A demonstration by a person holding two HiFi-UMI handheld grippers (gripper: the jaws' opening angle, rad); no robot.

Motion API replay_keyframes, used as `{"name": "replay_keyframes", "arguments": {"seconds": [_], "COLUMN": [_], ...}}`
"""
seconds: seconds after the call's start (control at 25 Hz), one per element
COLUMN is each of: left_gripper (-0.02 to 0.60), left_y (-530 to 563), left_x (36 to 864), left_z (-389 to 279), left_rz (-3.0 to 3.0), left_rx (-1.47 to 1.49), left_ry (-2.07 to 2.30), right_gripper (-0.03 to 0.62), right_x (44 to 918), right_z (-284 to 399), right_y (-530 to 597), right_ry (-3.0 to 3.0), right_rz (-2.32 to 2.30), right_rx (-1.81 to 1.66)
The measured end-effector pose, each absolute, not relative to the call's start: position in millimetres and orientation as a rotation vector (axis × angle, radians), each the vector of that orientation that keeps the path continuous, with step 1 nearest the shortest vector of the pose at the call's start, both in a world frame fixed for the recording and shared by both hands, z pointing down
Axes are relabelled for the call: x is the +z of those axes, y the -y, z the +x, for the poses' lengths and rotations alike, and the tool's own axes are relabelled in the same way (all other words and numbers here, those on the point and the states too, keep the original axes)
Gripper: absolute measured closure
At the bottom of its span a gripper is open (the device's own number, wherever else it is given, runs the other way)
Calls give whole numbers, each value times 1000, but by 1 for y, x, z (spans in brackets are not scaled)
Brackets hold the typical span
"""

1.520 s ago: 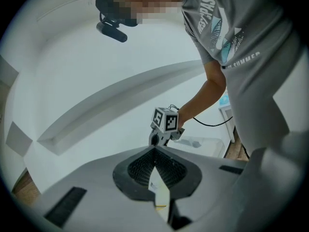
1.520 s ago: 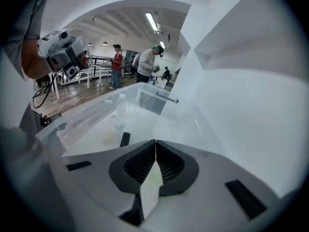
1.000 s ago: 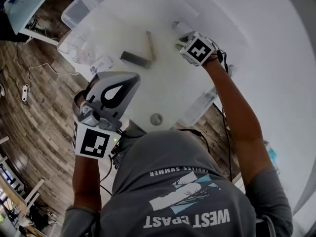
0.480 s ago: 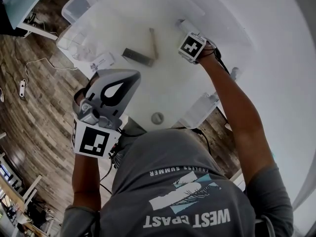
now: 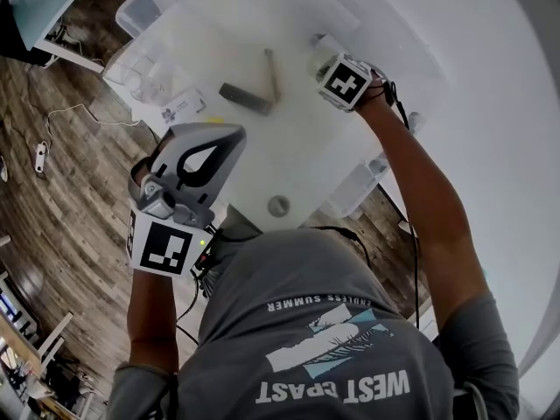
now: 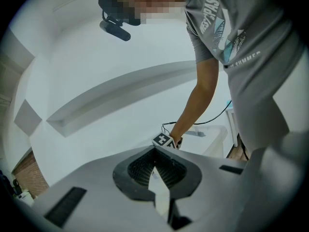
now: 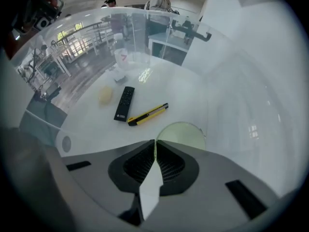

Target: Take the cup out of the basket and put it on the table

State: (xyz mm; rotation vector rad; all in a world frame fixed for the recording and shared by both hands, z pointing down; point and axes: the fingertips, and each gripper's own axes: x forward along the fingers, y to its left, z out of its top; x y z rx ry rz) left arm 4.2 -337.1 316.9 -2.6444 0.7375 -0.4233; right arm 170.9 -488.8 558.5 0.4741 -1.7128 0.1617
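Observation:
My right gripper (image 7: 154, 141) reaches into the clear basket (image 7: 227, 95) on the white table (image 5: 297, 147). Its jaws are closing and stand almost together. The near rim of the pale, clear cup (image 7: 181, 134) runs into the thin slit between the tips, so they pinch the cup's wall. From the head view only the marker cube end of the right gripper (image 5: 319, 61) is plain, with the cup (image 5: 322, 44) just beyond it. The left gripper (image 5: 233, 140) hovers off the table's near left edge, shut and empty, also seen in its own view (image 6: 154, 151).
A black remote (image 7: 124, 103) and a yellow utility knife (image 7: 147, 114) lie on the table beyond the cup, with a pale lump (image 7: 105, 94) further off. Clear bins (image 5: 144, 11) stand at the far left. A clear box (image 5: 354, 186) sits at the near edge.
The right gripper has shifted slightly left and further in over the cup, then held there. The left gripper has stayed where it was.

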Motion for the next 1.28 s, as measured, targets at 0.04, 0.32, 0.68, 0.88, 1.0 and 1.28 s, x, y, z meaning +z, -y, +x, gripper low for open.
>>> {"name": "replay_keyframes", "arguments": {"seconds": [0.04, 0.32, 0.68, 0.88, 1.0, 1.28], "left_gripper": [574, 574, 574, 574, 574, 574], "left_y": [333, 306, 281, 267, 257, 229], "left_x": [316, 308, 298, 297, 297, 290], "left_z": [6, 17, 25, 27, 27, 28], "left_rz": [-2638, -2608, -2570, -2546, -2540, -2511], "left_rx": [-434, -440, -437, -452, -458, -470], "left_ry": [-729, -712, -712, -712, -716, -733], "right_gripper": [571, 569, 571, 571, 569, 569], "right_x": [548, 475, 388, 354, 336, 300], "right_z": [167, 140, 122, 115, 109, 99], "right_y": [488, 466, 420, 386, 365, 316], "right_ry": [1732, 1843, 1963, 2021, 2055, 2120], "right_rz": [483, 524, 558, 594, 598, 597], "right_rx": [141, -20, -201, -251, -291, -367]}}
